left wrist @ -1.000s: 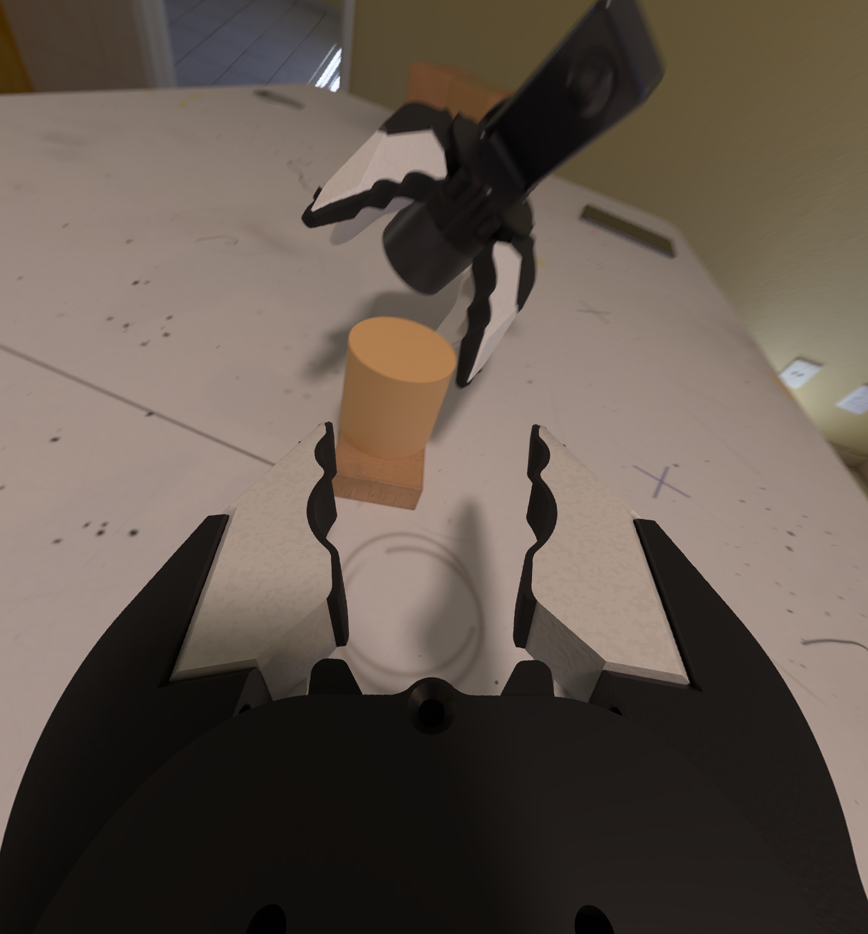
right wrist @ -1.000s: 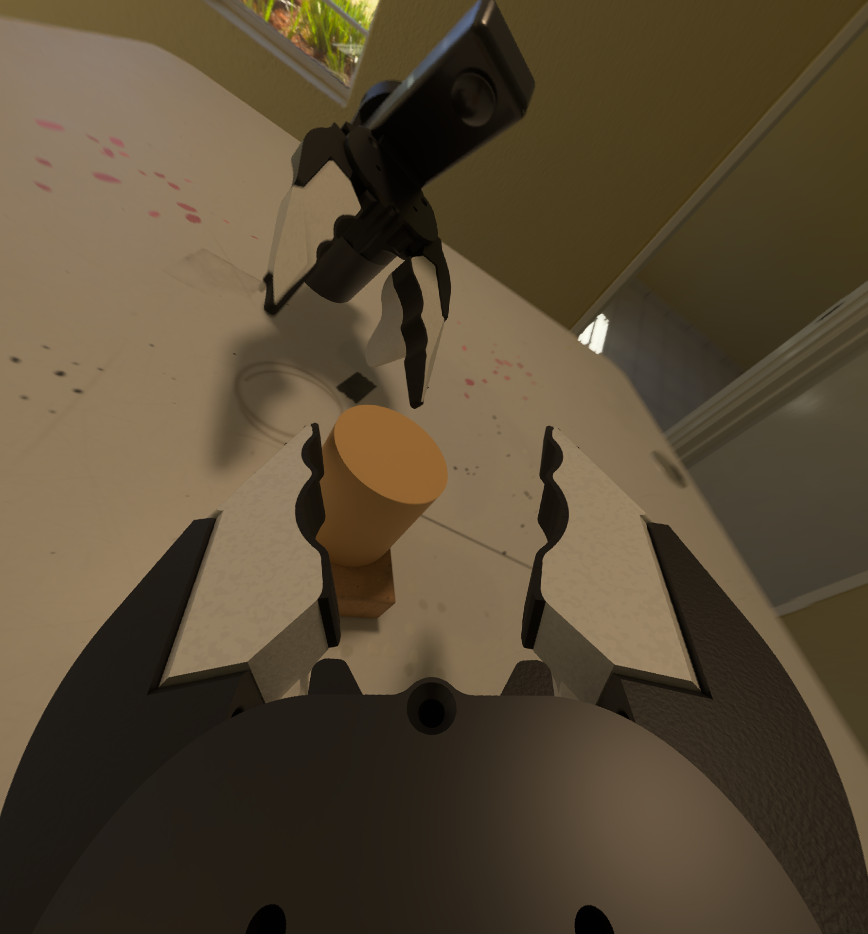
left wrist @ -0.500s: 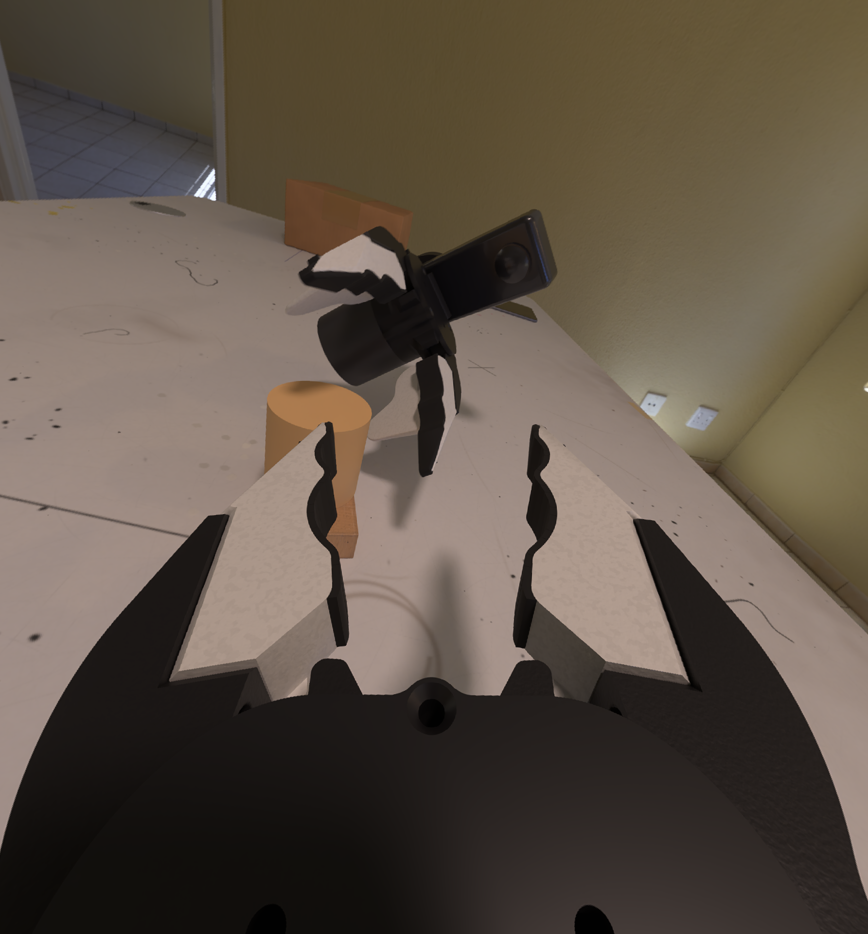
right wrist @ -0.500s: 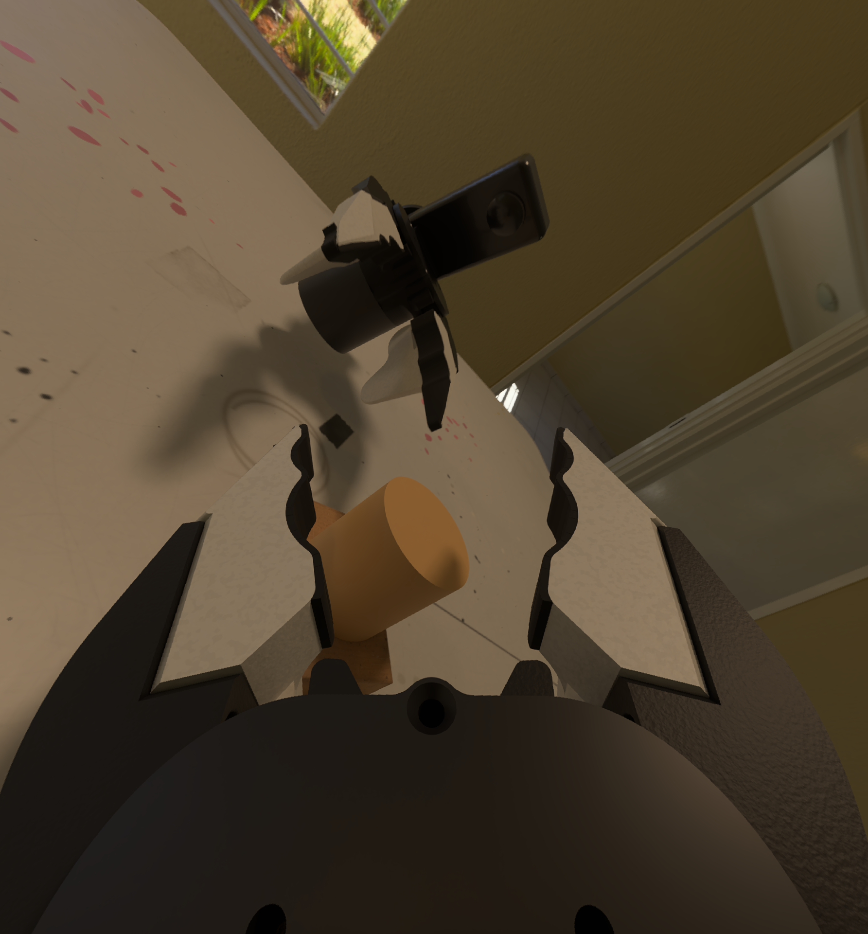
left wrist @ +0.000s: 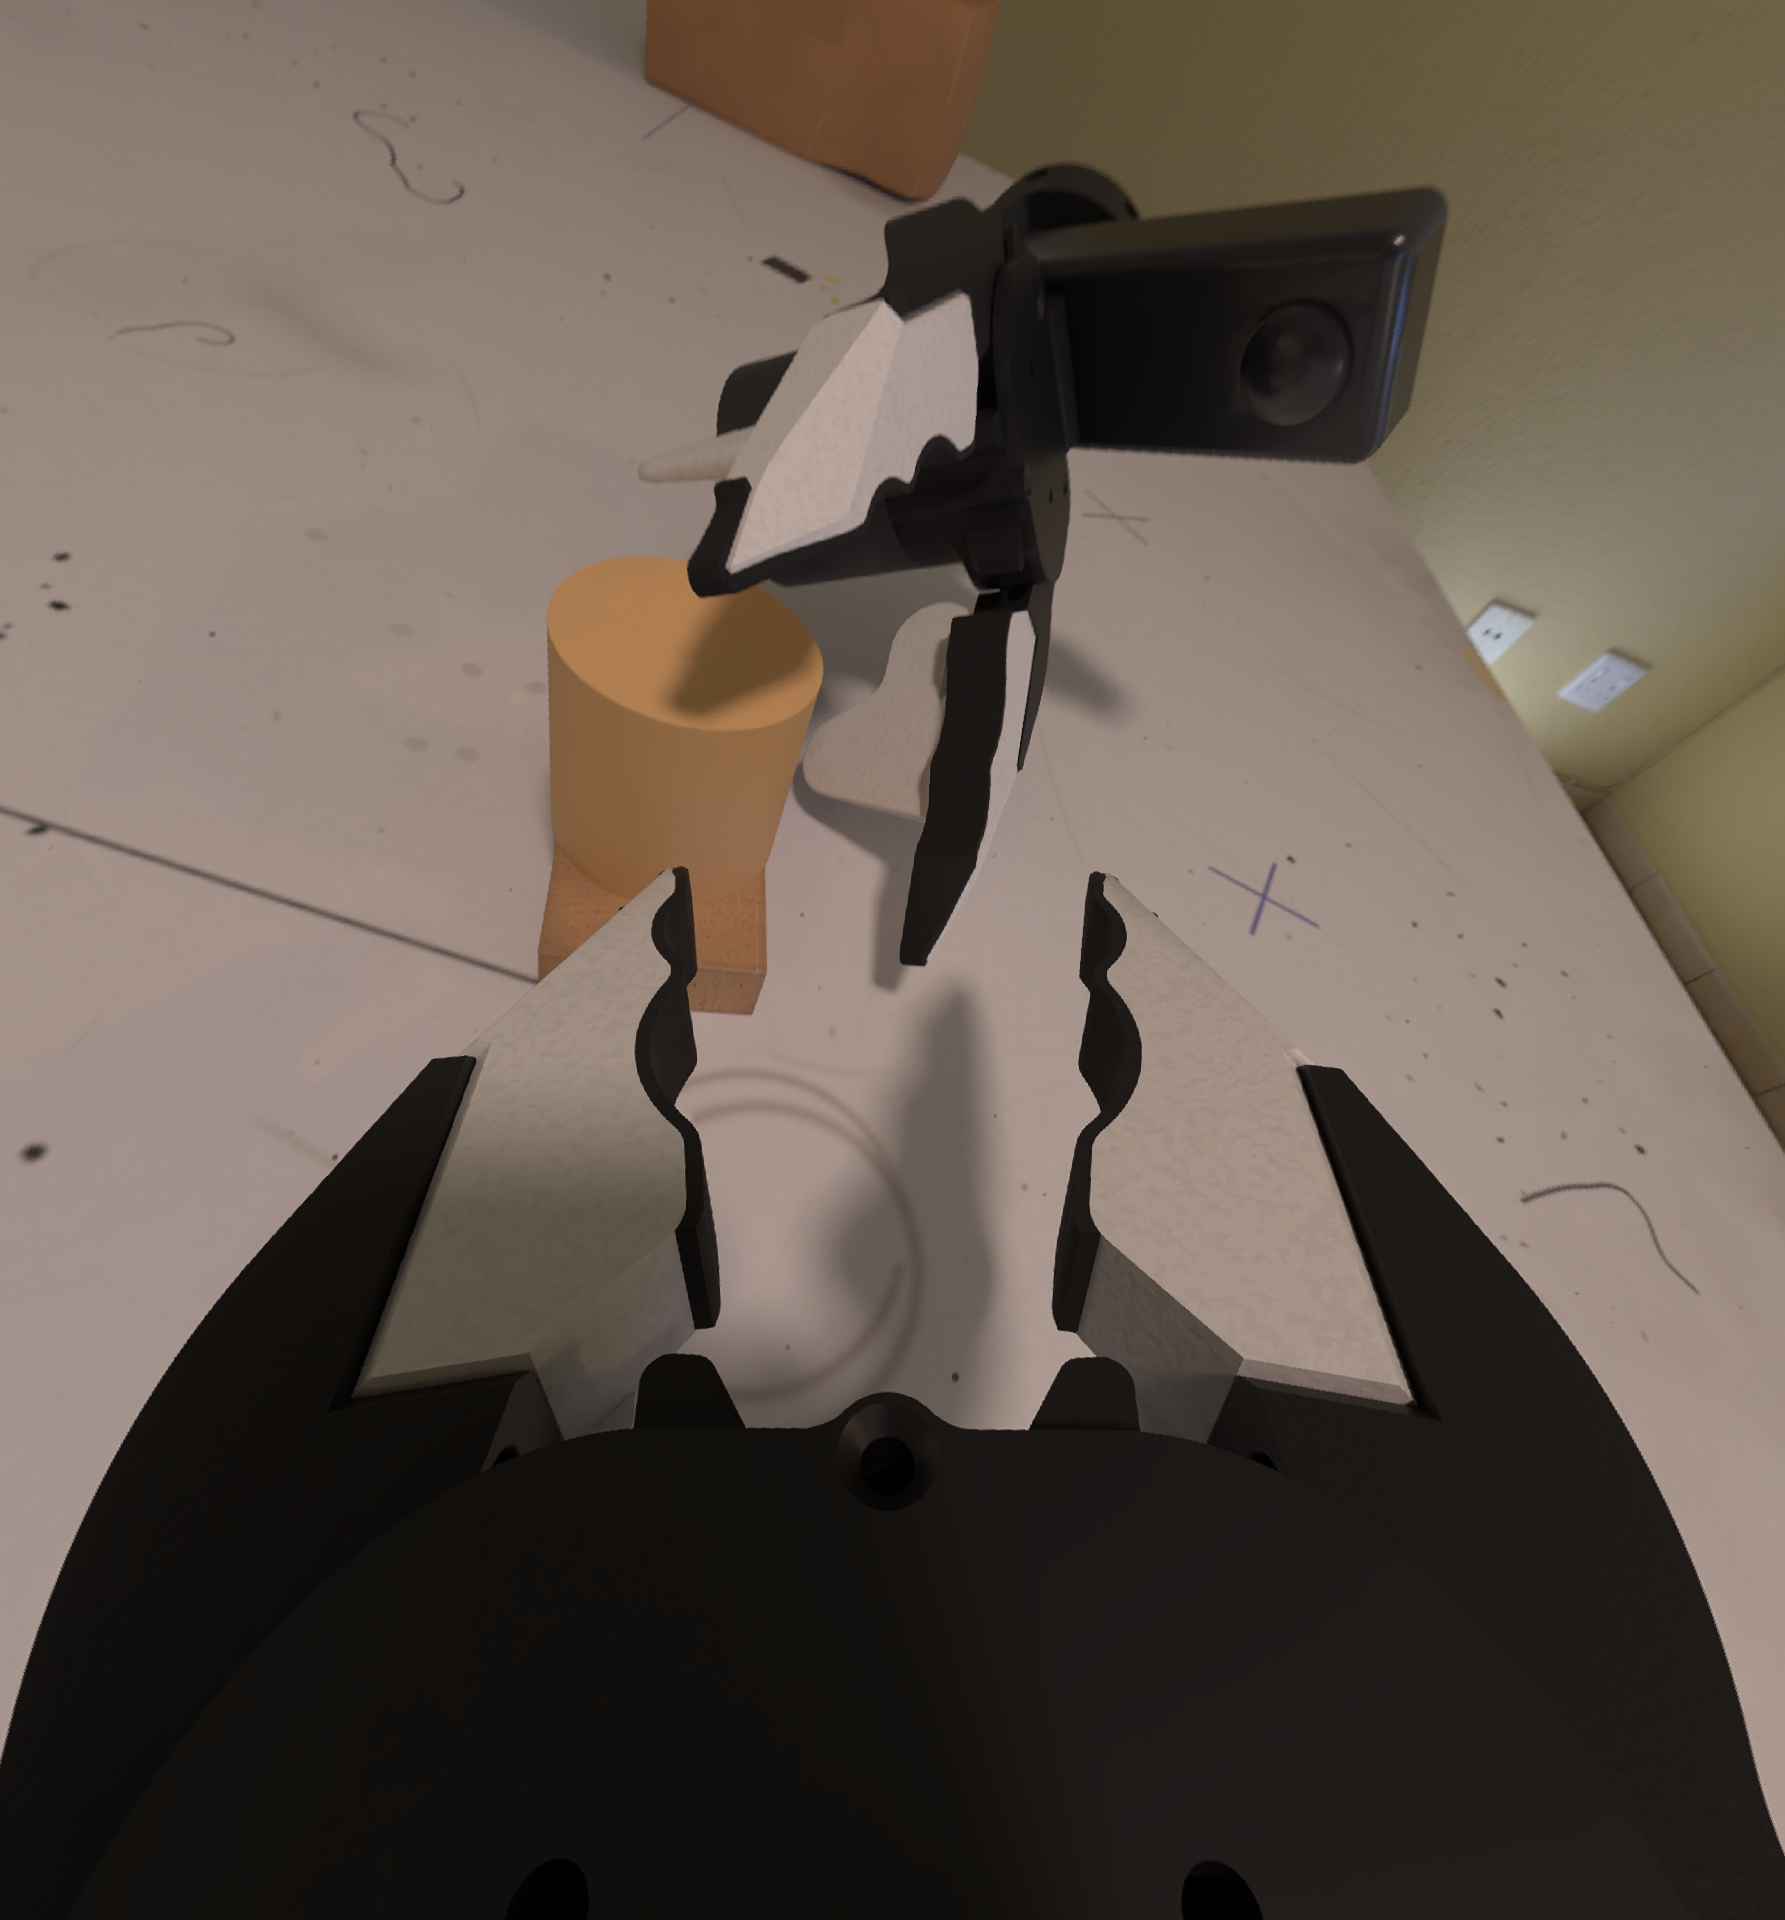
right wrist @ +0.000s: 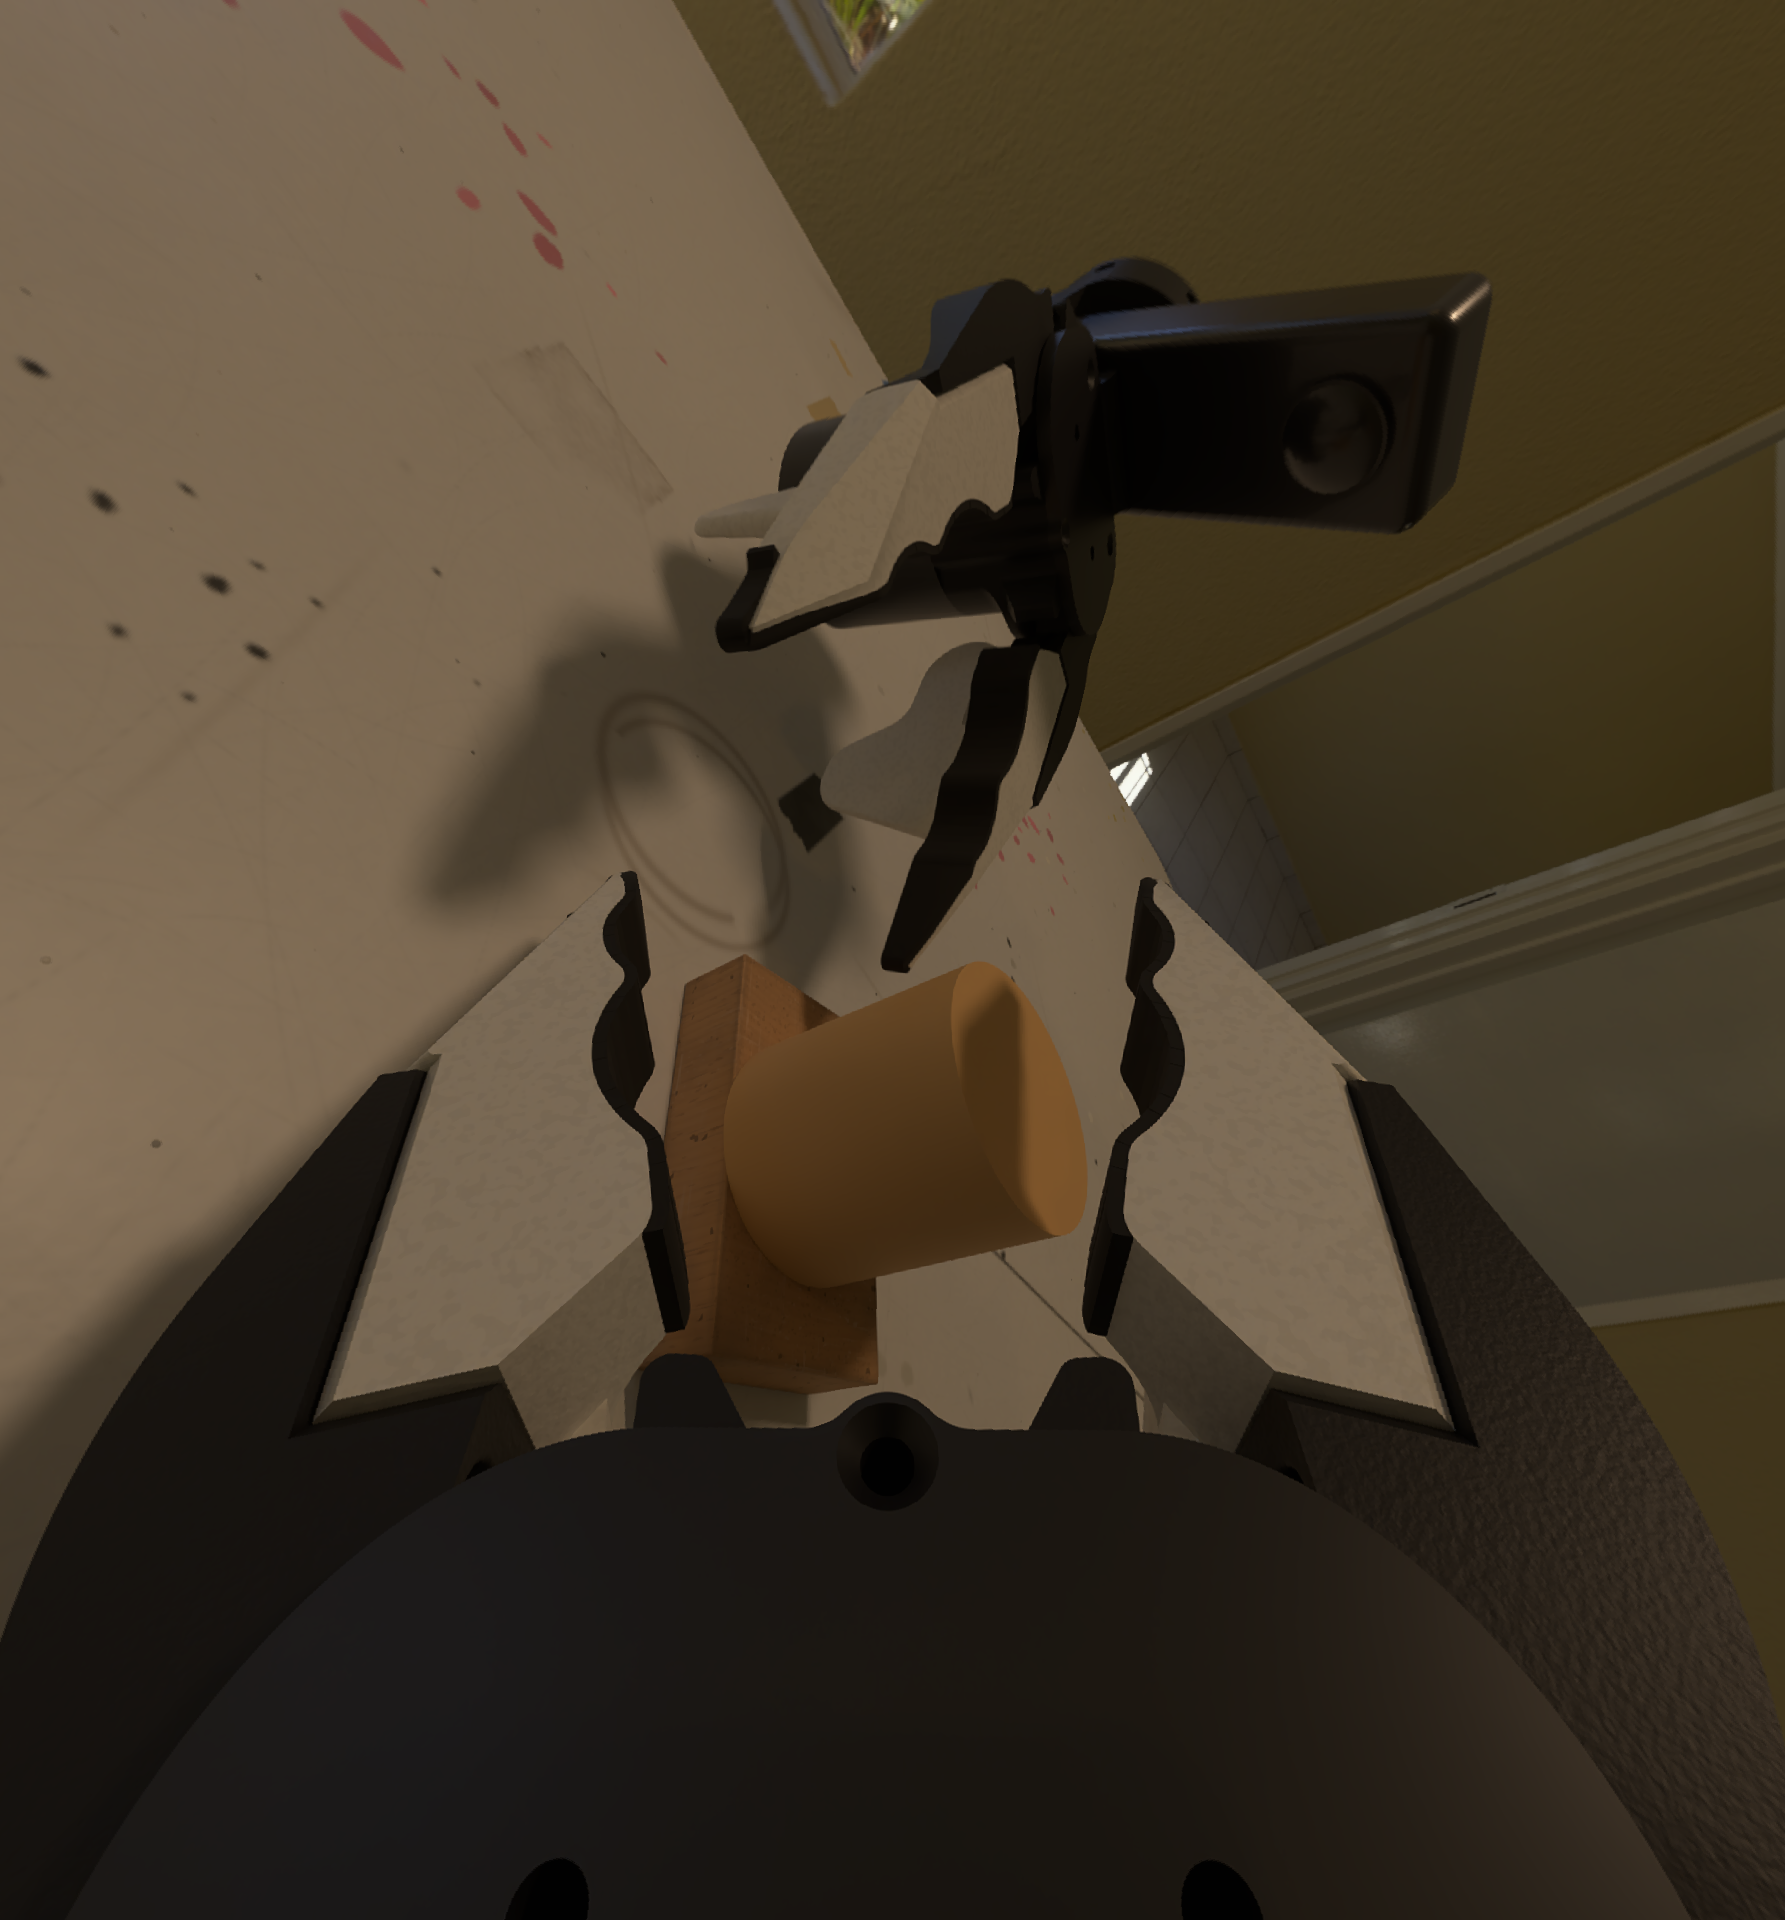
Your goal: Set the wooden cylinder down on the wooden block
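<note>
Since wooden cylinder [left wrist: 675, 727] stands upright on wooden block [left wrist: 722, 951] on surface [left wrist: 244, 623] | left tongs [left wrist: 883, 1101] spread wide, empty | right tongs [right wrist: 888, 1112] likewise wide, straddling without touching, likely released

- The wooden block [left wrist: 732, 951] is partly hidden: the wooden cylinder [left wrist: 675, 727] covers its top, and the left hand-held gripper [left wrist: 883, 894] masks its corner at 7 o'clock.
- A brown box [left wrist: 826, 83] at 12 o'clock is cut off by the upper edge.
- In the right wrist view, the right hand-held gripper [right wrist: 888, 904] conceals the block's [right wrist: 706, 1049] near-left corner.
</note>
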You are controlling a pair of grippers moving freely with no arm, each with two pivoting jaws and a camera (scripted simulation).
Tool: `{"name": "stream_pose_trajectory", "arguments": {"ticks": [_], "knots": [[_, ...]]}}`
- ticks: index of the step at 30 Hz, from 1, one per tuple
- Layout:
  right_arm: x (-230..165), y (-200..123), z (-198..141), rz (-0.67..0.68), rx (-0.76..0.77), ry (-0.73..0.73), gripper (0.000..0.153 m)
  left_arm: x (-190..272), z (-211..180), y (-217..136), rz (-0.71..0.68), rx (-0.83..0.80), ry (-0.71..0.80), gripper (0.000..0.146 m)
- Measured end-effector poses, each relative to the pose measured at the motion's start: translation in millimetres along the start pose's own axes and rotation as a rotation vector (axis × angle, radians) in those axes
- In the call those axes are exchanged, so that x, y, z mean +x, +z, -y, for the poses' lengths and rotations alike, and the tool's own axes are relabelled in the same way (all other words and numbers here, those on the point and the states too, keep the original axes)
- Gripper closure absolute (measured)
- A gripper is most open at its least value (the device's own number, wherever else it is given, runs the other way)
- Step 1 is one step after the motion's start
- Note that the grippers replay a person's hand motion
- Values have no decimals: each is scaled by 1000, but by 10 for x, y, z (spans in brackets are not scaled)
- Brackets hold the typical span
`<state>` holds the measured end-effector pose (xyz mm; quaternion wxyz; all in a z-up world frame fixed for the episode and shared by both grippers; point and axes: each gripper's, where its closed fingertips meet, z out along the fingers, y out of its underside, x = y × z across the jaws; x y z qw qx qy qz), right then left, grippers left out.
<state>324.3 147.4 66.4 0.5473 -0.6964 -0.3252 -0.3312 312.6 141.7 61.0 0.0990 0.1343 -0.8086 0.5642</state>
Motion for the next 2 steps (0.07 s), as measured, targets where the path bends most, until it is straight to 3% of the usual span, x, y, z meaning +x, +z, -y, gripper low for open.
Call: {"name": "stream_pose_trajectory", "arguments": {"ticks": [2], "knots": [[1, 1, -26, 3, -10, 5, 59, -17, -37, -9, 23, -21, 2, 71]]}}
